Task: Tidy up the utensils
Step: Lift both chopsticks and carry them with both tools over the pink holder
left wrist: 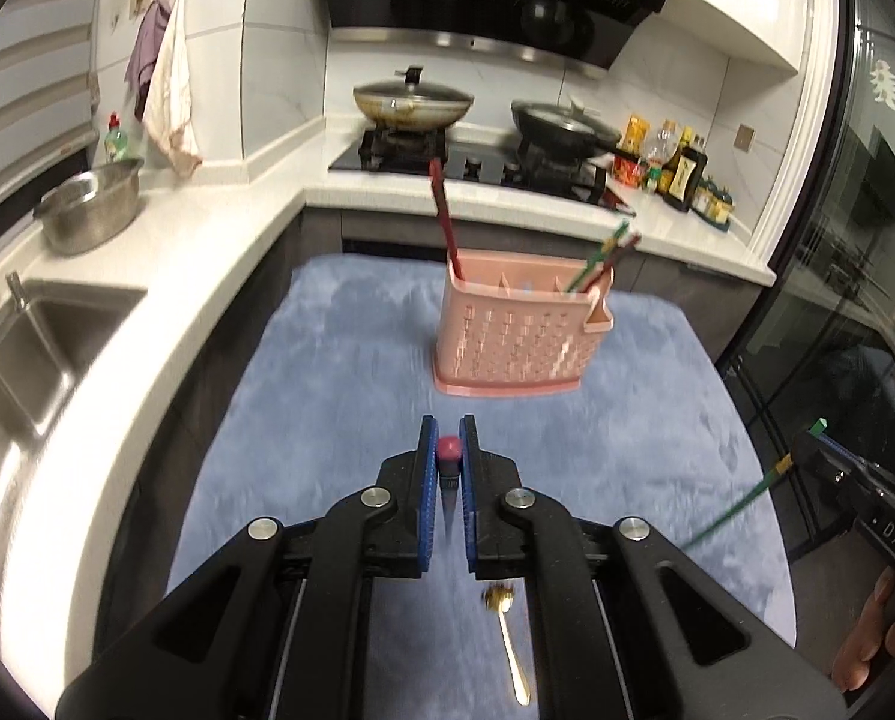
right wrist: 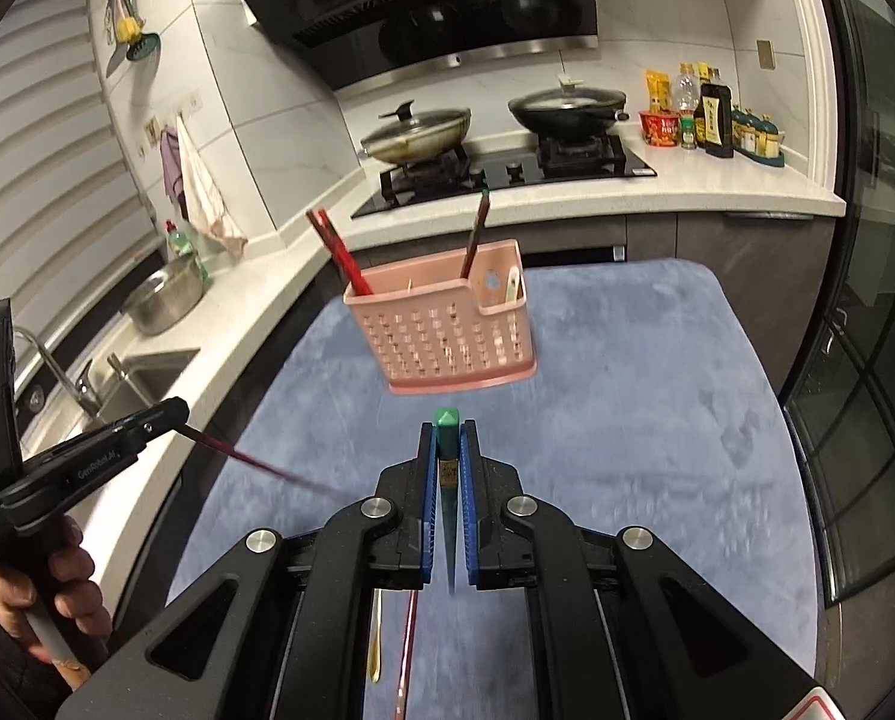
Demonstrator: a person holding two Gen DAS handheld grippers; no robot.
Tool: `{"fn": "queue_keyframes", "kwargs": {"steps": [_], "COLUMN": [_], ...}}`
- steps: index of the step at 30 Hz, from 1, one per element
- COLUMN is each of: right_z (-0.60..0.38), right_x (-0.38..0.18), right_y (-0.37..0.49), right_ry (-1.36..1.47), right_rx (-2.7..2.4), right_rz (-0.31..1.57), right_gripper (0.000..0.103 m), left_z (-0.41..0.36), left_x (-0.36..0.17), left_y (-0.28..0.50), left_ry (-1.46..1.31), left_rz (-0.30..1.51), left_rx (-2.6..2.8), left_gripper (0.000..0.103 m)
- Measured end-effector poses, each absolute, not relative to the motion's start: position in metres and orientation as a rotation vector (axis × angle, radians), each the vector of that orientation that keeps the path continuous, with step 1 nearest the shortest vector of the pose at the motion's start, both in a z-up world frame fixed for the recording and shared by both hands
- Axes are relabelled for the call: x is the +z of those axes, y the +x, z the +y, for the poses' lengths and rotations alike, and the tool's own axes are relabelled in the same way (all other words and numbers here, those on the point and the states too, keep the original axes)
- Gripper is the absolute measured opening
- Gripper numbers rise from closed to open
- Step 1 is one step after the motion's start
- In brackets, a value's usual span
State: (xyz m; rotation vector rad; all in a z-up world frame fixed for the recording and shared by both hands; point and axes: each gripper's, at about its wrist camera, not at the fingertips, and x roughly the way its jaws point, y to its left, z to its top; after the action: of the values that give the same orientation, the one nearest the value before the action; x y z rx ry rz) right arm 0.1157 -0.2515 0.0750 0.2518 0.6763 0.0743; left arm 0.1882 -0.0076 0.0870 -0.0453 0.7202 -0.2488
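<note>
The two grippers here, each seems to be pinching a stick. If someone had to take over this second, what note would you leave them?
Left gripper: shut on a red chopstick, clear of the mat.
Right gripper: shut on a green chopstick, also in the air.
Pink holder: upright on the blue mat, ahead of both grippers, untouched.
Done: red chopsticks stand at its left end, another chopstick further right.
Left: drop both held chopsticks in; then the gold fork and a reddish stick lying on the mat near you.
</note>
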Motion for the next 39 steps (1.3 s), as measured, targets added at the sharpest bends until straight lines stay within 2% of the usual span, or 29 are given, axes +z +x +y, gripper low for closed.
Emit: {"fn": "queue_keyframes", "kwargs": {"steps": [10,22,29,39], "right_z": [-0.263,-0.272,-0.266,-0.257], "right_x": [0.118,0.195,0.191,0.138], "right_y": [0.159,0.247,0.306,0.356], "right_ry": [0.283,0.270,0.254,0.234], "right_rx": [0.095,0.085,0.080,0.082], "right_rz": [0.565,0.364,0.386,0.515], "right_gripper": [0.007,0.007,0.007,0.007], "left_z": [-0.022,-0.044,-0.058,-0.068], "left_x": [0.150,0.227,0.218,0.160], "left_y": [0.229,0.295,0.338,0.383], "left_ry": [-0.070,-0.095,-0.080,-0.069], "left_rz": [0.599,0.403,0.393,0.518], "left_rx": [-0.290,-0.286,-0.260,-0.232], "left_gripper": [0.007,0.007,0.007,0.007]}}
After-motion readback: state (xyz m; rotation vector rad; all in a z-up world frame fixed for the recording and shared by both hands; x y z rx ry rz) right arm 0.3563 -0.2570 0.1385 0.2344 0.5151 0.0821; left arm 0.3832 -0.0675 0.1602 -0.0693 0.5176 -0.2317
